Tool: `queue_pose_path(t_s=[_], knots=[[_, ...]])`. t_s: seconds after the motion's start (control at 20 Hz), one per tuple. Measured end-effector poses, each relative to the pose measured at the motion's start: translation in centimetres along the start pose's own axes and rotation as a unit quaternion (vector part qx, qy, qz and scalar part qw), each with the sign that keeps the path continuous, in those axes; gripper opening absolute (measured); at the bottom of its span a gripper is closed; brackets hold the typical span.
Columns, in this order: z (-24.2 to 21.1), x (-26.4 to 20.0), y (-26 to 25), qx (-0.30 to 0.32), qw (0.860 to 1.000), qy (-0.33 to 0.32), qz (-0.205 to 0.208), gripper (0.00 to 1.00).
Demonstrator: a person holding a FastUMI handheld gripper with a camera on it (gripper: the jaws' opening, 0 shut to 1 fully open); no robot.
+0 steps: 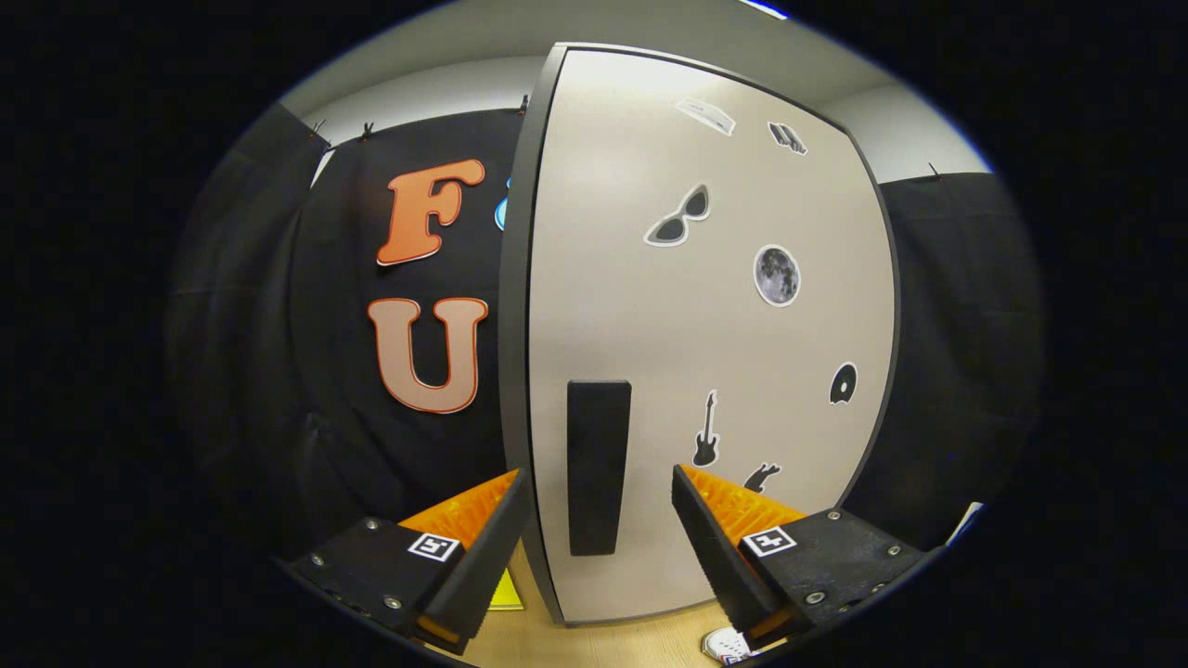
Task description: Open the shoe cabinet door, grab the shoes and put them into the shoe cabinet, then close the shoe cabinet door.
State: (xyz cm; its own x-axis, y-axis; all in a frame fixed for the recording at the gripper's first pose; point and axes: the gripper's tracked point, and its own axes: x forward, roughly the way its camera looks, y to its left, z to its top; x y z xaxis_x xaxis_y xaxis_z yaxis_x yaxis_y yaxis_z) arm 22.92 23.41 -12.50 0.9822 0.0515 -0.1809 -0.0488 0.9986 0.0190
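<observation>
Gripper view: the gripper (599, 547) has its fingers spread wide, pinching nothing. Between them and just ahead stands the dark upright handle (598, 467) of the shoe cabinet door (705, 353), which is shut and dotted with small stickers. Below the right finger, part of a white shoe (727, 644) lies on the wooden floor (613, 640).

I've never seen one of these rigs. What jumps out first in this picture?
The tall pale shoe cabinet door, shut and dotted with stickers such as sunglasses and a moon. Its black upright handle stands just ahead, between the fingers of the open gripper.
</observation>
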Motion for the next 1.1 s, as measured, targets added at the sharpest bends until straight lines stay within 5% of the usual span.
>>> queue_pose_path(t_s=[0.2,0.35,0.45,0.7,1.1], knots=[[-0.4,1.4,0.4,0.019,1.0,0.016,0.005,0.78],[-0.6,1.5,0.3,0.031,0.999,0.017,0.002,0.44],[-0.5,1.2,0.2,0.007,1.0,0.007,0.01,0.31],[-0.8,-1.7,-0.3,-0.003,0.999,0.012,0.041,0.21],[-1.3,-7.3,-3.7,-0.012,0.996,0.026,0.089,0.2]])
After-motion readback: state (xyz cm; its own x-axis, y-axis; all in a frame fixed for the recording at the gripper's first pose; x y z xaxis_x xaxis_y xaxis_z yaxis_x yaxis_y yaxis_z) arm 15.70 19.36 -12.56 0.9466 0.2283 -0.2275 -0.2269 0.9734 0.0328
